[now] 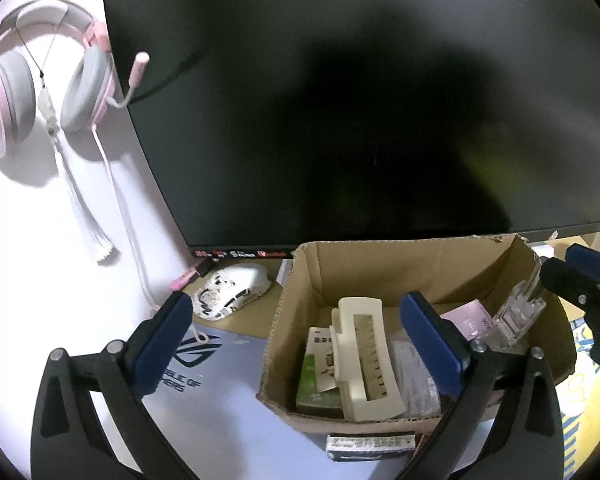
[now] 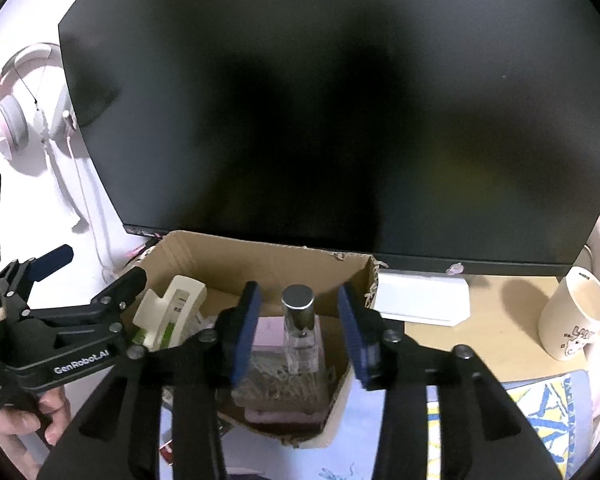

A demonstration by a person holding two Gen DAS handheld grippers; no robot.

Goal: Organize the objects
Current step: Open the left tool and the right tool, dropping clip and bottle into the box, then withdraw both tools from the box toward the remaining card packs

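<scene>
An open cardboard box (image 1: 380, 250) (image 2: 260, 256) stands in front of the monitor. Inside it lies a cream hair claw clip (image 1: 366, 360) (image 2: 172, 308) on green-and-white packets (image 1: 316, 376). My left gripper (image 1: 300, 344) (image 2: 96, 268) hangs wide open over the clip and touches nothing. A clear glass bottle (image 1: 516, 316) (image 2: 298, 300) with a silver cap stands upright on a pink packet (image 2: 268, 336) at the box's right side. My right gripper (image 2: 300, 336) (image 1: 572, 270) is open with the bottle between its blue pads and a gap on each side.
A large dark monitor (image 1: 340, 100) (image 2: 320, 100) fills the background. A pink headset (image 1: 40, 76) hangs on the left wall. A white mouse (image 1: 232, 290) lies left of the box. A white box (image 2: 420, 298) and a cream mug (image 2: 572, 316) sit to the right. A mouse pad (image 1: 204, 400) covers the desk.
</scene>
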